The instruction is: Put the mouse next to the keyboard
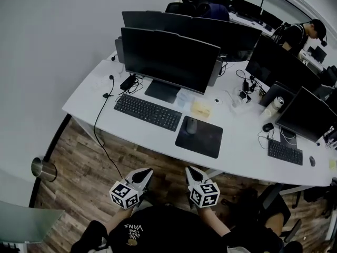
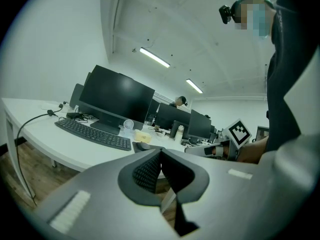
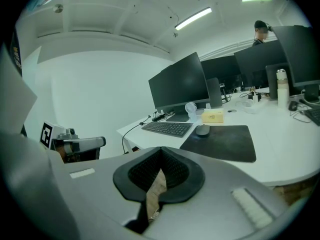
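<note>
So the mouse [image 1: 191, 125] is small, dark and rounded, sitting flat on the top-left corner of a black mouse pad [image 1: 205, 140]. The black full-size keyboard [image 1: 148, 112] lies flat on the white counter [image 1: 84, 101], just left of it, not touching.

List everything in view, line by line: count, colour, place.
desk: one, white, curved, across the middle
monitors: several, black, along the desk's back
keyboard: one, black, in front of the nearest monitor
mouse pad: one, black, right of the keyboard
mouse: one, dark, on the pad's far left corner
box: one, yellow, behind the pad
second keyboard: one, black, at the desk's right end
bin: one, metal, on the wood floor at left
person in background: one, dark clothes, far right
left gripper: one, white with marker cube, over the floor before the desk, jaws together, empty
right gripper: one, white with marker cube, beside the left, jaws together, empty
</note>
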{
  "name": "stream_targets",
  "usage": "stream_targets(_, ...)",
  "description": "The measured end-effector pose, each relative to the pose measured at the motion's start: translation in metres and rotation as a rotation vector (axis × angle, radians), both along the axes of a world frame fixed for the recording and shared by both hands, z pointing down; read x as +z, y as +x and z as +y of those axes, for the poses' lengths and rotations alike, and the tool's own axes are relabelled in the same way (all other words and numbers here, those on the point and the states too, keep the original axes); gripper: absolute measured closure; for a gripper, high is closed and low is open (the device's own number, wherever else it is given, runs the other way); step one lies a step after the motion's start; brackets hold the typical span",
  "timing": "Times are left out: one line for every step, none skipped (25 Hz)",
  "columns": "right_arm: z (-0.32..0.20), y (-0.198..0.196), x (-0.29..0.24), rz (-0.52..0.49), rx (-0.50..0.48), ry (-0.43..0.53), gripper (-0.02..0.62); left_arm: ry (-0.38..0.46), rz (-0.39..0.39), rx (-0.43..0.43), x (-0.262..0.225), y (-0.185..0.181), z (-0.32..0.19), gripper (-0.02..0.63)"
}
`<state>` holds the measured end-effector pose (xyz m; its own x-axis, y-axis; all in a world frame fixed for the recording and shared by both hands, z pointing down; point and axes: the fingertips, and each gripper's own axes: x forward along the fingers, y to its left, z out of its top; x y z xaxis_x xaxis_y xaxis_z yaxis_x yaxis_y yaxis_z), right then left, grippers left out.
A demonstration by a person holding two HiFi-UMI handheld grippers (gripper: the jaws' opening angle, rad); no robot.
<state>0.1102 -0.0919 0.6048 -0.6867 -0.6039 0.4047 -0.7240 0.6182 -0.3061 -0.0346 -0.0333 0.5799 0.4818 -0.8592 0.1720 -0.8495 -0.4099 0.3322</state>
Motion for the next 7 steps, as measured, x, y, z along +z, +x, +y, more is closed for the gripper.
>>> stream_targets(-0.0003, 0.001, 0.0006, 0.001, 0.003, -0.001, 0.591, 0.0, 0.001, 0.002, 0.0, 0.0003, -0.0008, 0.604)
stream_targets(-0.0009, 0.0018, 0.0014, 0.002, 0.006, -0.001, 0.591, -0.001, 0.001, 0.003, 0.0003, 0.0004, -0.0018, 0.604)
stream_targets(-0.0019, 0.0025, 0.0022, 0.003, 0.009, -0.003, 0.591, -0.002, 0.0, 0.003, 0.0007, 0.0001, -0.0029, 0.604)
stream_targets(-0.0031, 0.0029, 0.0031, 0.004, 0.011, -0.004, 0.591, -0.003, -0.001, 0.003, 0.0013, -0.0002, -0.0042, 0.604)
stream_targets(-0.0046, 0.0032, 0.004, 0.004, 0.014, -0.005, 0.591, -0.004, -0.001, 0.003, 0.0019, -0.0006, -0.0055, 0.604)
stream_targets(-0.0061, 0.0035, 0.0048, 0.005, 0.017, -0.007, 0.591, -0.005, -0.001, 0.003, 0.0023, -0.001, -0.0069, 0.604)
stream_targets(-0.0077, 0.0037, 0.0056, 0.005, 0.019, -0.008, 0.591, -0.006, -0.001, 0.003, 0.0028, -0.0014, -0.0082, 0.604)
